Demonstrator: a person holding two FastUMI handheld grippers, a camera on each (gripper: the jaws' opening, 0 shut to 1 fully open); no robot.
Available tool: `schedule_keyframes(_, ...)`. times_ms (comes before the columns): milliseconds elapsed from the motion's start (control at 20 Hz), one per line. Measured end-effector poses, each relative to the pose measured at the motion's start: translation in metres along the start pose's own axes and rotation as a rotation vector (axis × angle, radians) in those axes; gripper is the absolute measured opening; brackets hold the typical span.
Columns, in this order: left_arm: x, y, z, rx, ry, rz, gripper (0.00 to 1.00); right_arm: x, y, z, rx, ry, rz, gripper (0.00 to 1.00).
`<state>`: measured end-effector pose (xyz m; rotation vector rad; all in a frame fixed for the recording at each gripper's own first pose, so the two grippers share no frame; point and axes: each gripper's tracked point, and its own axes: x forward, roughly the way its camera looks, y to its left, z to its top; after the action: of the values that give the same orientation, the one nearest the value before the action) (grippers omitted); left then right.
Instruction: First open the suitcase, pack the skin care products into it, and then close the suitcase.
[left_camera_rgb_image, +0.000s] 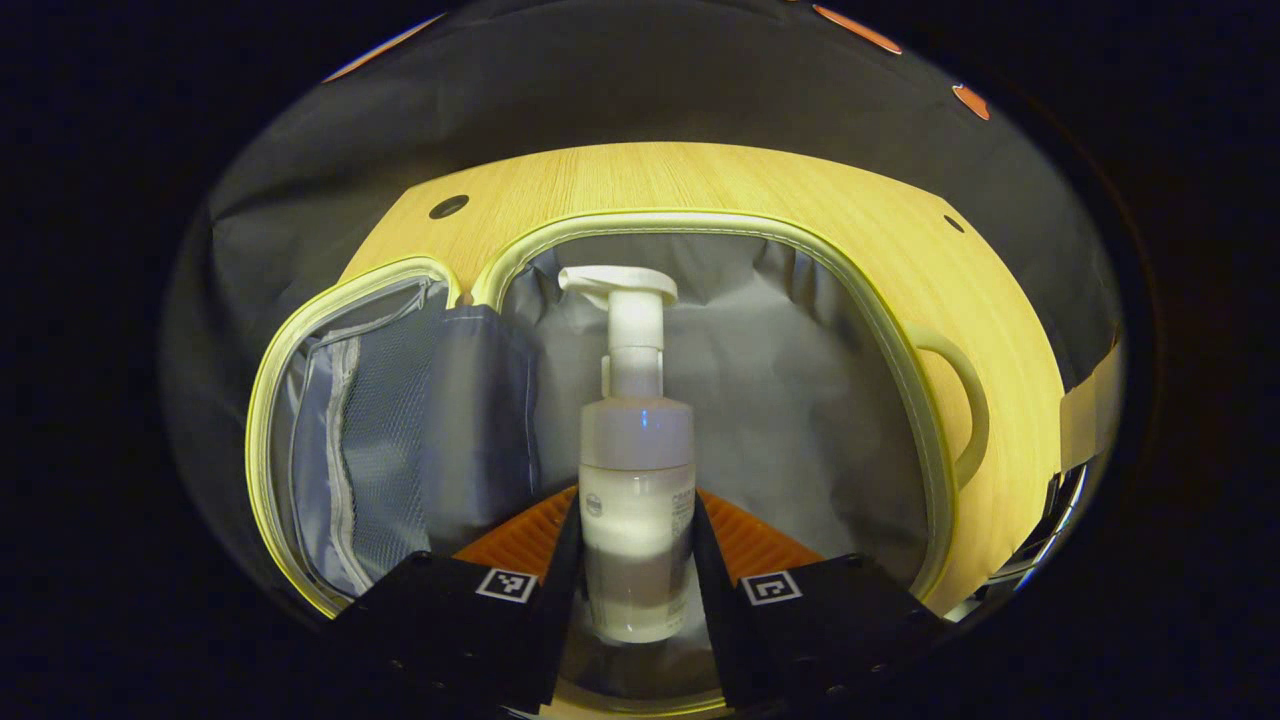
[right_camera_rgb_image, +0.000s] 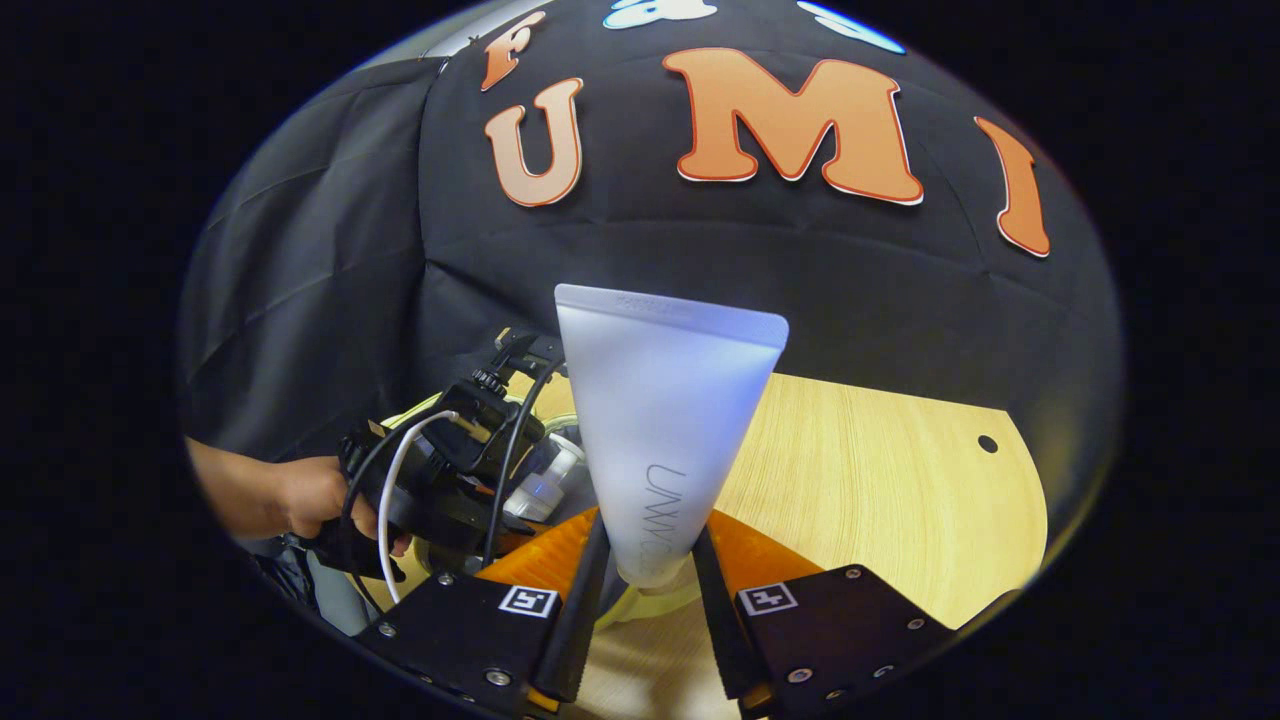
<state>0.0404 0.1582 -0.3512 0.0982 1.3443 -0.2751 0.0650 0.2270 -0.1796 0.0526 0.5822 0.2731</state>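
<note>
Two grippers, one product each: both are loaded up over the table.

Left gripper view, tool: the left gripper (left_camera_rgb_image: 637, 560) has its fingers closed in tight on the pump bottle (left_camera_rgb_image: 636, 470), one finger pressing each side of the lower body.

Left gripper view, bottle: white, upright between the fingers, pump head at the far end, nozzle pointing left.

Left gripper view, suitcase: the suitcase (left_camera_rgb_image: 905, 370) lies open on the wooden table (left_camera_rgb_image: 700, 180), pale yellow-green rim, grey lining. The bottle hangs right over the big main compartment.

Left gripper view, lid half: the lid (left_camera_rgb_image: 300, 440) is flopped open to the left, with a mesh zip pocket (left_camera_rgb_image: 365, 460) inside.

Left gripper view, handle: a carry handle (left_camera_rgb_image: 965, 400) sticks out on the right side of the rim.

Right gripper view, tool: the right gripper (right_camera_rgb_image: 648, 575) is pinched on the narrow cap end of a white tube (right_camera_rgb_image: 665, 420), with the flat crimped end up and far.

Right gripper view, tube position: held above the table's near part, in front of the black booth wall (right_camera_rgb_image: 330, 270).

Right gripper view, other side: off to the left, a hand (right_camera_rgb_image: 310, 495) holds the left gripper, cables looping over it, near the suitcase's edge.
</note>
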Motion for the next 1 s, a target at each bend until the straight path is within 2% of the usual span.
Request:
schedule_keyframes(250,0.004,-0.003,-0.007,-0.053,0.032,0.02,0.62,0.0,-0.002,-0.001,0.016,0.007,0.001,0.52)
schedule_keyframes(500,-0.007,0.002,0.004,-0.056,-0.053,0.033,0.63,0.002,0.0,-0.002,0.021,0.015,0.013,0.52)
schedule_keyframes(550,-0.012,0.002,0.006,-0.057,-0.073,0.036,0.61,0.002,0.001,-0.002,0.023,0.017,0.023,0.52)
schedule_keyframes(700,-0.032,0.001,0.012,-0.073,-0.133,0.048,0.69,0.005,0.005,-0.007,0.028,0.035,0.056,0.52)
schedule_keyframes(800,-0.046,0.007,0.017,-0.068,-0.183,0.071,0.81,0.004,0.007,-0.009,0.027,0.048,0.077,0.52)
schedule_keyframes(900,-0.061,0.015,0.021,-0.058,-0.231,0.1,0.86,0.006,0.011,-0.012,0.029,0.058,0.101,0.52)
schedule_keyframes(1000,-0.08,0.028,0.027,-0.063,-0.296,0.142,0.86,0.008,0.013,-0.014,0.032,0.069,0.117,0.52)
